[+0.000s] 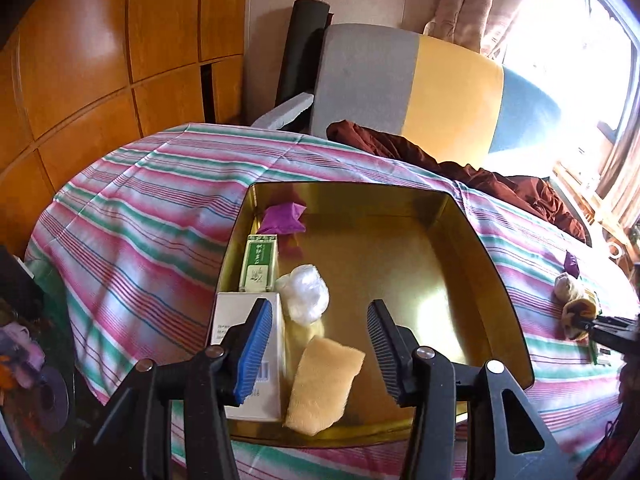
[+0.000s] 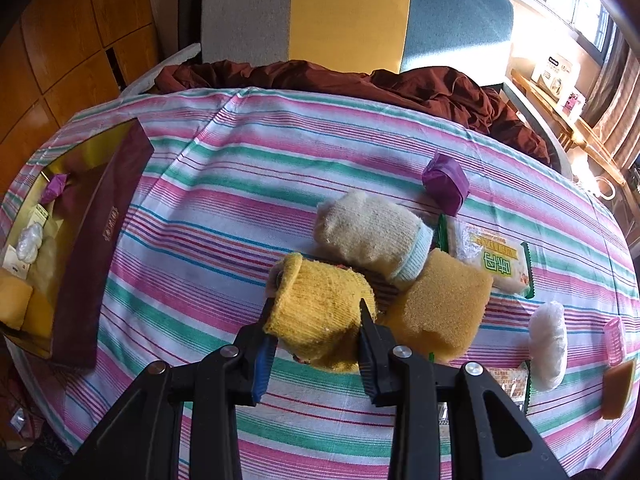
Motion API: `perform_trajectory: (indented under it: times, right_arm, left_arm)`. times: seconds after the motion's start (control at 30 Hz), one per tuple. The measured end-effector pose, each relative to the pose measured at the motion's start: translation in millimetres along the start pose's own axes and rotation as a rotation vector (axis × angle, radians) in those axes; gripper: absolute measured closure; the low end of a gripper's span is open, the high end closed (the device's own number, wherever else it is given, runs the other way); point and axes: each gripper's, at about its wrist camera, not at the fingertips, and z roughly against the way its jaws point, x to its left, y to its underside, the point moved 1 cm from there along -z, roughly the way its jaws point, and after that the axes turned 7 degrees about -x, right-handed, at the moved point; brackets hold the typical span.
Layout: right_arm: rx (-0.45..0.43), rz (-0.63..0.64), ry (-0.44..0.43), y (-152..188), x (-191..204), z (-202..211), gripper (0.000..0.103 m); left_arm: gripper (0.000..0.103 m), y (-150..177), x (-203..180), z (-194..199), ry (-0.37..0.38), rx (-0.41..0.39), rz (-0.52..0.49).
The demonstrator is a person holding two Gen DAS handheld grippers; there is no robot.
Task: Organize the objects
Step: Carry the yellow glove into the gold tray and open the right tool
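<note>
My left gripper [image 1: 318, 306] hangs open above the near end of a gold tin tray [image 1: 496, 280], with nothing between its pads. In the tray lie a pale yellow sponge [image 1: 324, 384], a white box [image 1: 236, 320], a green box [image 1: 260, 266], a white plastic ball [image 1: 306, 296] and a purple pouch [image 1: 282, 218]. My right gripper [image 2: 316, 304] is shut on a rolled yellow sock [image 2: 320, 312] just above the striped tablecloth [image 2: 240, 184]. The tray [image 2: 100, 208] stands far to its left.
Beside the yellow sock lie a cream rolled sock [image 2: 368, 232], an orange sponge [image 2: 440, 312], a snack packet [image 2: 496, 264], a purple packet [image 2: 446, 182], a white plastic ball [image 2: 548, 344] and an amber block [image 2: 618, 390]. A maroon cloth [image 2: 400, 84] and a chair [image 2: 352, 12] lie behind the table.
</note>
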Motion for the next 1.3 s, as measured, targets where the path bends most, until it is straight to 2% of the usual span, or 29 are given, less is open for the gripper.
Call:
perform_trajectory:
  times: [0.13, 0.37, 0.6, 0.8, 1.07, 1.17, 1.3]
  right_arm:
    - [-0.039, 0.004, -0.071, -13, 28, 12, 0.068]
    - [-0.100, 0.062, -0.237, -46, 105, 31, 0.068]
    - [-0.041, 0.119, -0.382, -65, 193, 6, 0.068]
    - [0.042, 0.127, -0.422, -71, 250, -33, 0.068]
    - [0.095, 0.125, -0.428, -82, 297, -65, 0.068]
    - [0.106, 0.110, -0.432, -86, 313, -75, 0.065]
    - [0.130, 0.048, -0.537, -92, 329, -84, 0.046]
  left_arm:
    - [0.052, 4, 12, 1, -0.008, 0.005, 0.033]
    - [0.051, 10, 33, 7, -0.044, -0.010, 0.061]
    - [0.050, 19, 52, 8, -0.055, -0.001, 0.084]
    - [0.047, 23, 68, 9, -0.060, 0.003, 0.116]
    - [0.047, 28, 84, 5, -0.071, 0.018, 0.144]
    - [0.047, 31, 88, 3, -0.074, 0.027, 0.151]
    - [0.044, 34, 90, 1, -0.075, 0.040, 0.153]
